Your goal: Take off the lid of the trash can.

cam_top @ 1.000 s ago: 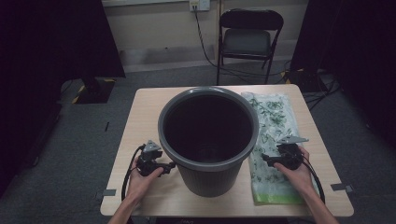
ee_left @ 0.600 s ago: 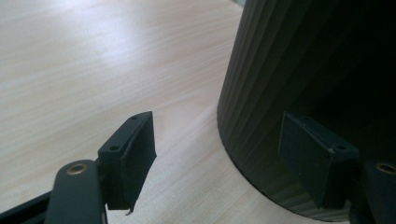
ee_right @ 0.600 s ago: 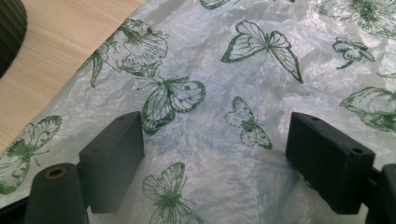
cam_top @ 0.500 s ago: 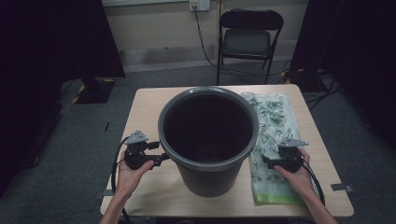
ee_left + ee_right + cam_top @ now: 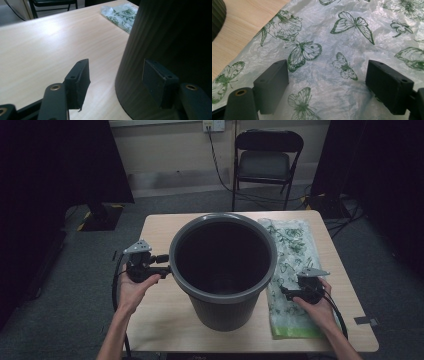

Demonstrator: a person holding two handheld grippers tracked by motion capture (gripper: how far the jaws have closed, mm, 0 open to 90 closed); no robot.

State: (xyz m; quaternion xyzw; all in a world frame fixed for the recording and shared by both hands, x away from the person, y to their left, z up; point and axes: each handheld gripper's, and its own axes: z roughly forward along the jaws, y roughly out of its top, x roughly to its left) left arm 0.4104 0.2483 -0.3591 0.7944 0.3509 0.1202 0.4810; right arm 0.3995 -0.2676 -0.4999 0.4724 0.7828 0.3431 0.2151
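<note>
High view: big dark grey bin [image 5: 223, 270] stands mid-counter [image 5: 160, 310], empty as far as visible. Printed plastic bag [image 5: 290, 265] lies flat along the right edge of the counter, just beside the bin, still folded. Left tool [image 5: 162, 264] is level at the bin's left wall just below the rim. Right tool [image 5: 286, 291] rests on the bag toward the near right corner.

Left gripper view: left tool [image 5: 120, 80] has just been closing, jaws still apart; one jaw over bare counter [image 5: 50, 42], the other overlaps the bin wall [image 5: 160, 37]. Contact with the wall unclear, no clamp visible. Bag's far end [image 5: 120, 15] shows beyond the bin.

Right gripper view: right tool [image 5: 327, 87] jaws spread wide, down on the butterfly-print bag [image 5: 332, 37], nothing pinched between them. Bin edge [image 5: 217, 15] at top left.

Progress: looks like lining the bin with the bag, at the start. Bag not lifted, not opened, not in the bin. Left: pinch the bag, shake it open, seat it over the rim.
</note>
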